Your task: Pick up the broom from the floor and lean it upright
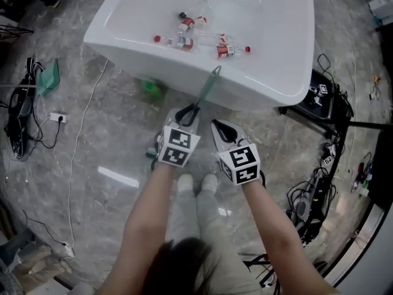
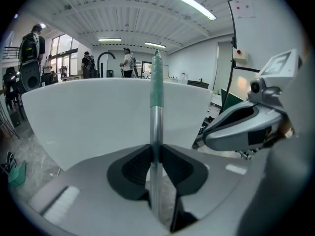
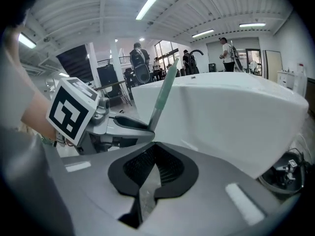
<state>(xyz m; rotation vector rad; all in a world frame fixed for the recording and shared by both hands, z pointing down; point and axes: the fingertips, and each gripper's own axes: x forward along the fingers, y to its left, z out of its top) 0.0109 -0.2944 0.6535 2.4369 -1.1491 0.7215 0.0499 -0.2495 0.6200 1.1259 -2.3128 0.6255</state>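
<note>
The broom (image 1: 206,93) is off the floor. In the head view its shaft runs from the left gripper (image 1: 189,111) toward 1 o'clock, and its green top end crosses the near rim of the white tub (image 1: 279,72). Whether it touches the rim I cannot tell. The left gripper view shows that gripper (image 2: 156,154) clamped on the bare metal shaft (image 2: 156,124) below the green sleeve. The brush end is hidden under the grippers.

The right gripper (image 1: 218,125), just beside the left one at 3 o'clock, holds nothing. Its own view shows it (image 3: 153,149) with jaws closed together and the broom (image 3: 162,97) passing at 11 o'clock.

The step in hand looks like the lean itself. To do it well, hold the clamp firm, plant the brush end on the floor first, then tip the top against the tub wall at a steep angle. Release only once it rests. The tub wall and the polished floor both look slick, so the foot may slide out, and the free gripper could steady the shaft.

Bottles (image 1: 184,26) lie inside the tub at 12 o'clock, out of the way. A small green object (image 1: 151,89) sits on the floor at 10 o'clock by the tub's foot, close to where the brush may land. The person's shoes (image 1: 196,183) stand at 6 o'clock. Cables (image 1: 21,118) lie well off at 9 o'clock, and black gear (image 1: 322,97) at 3 o'clock.
</note>
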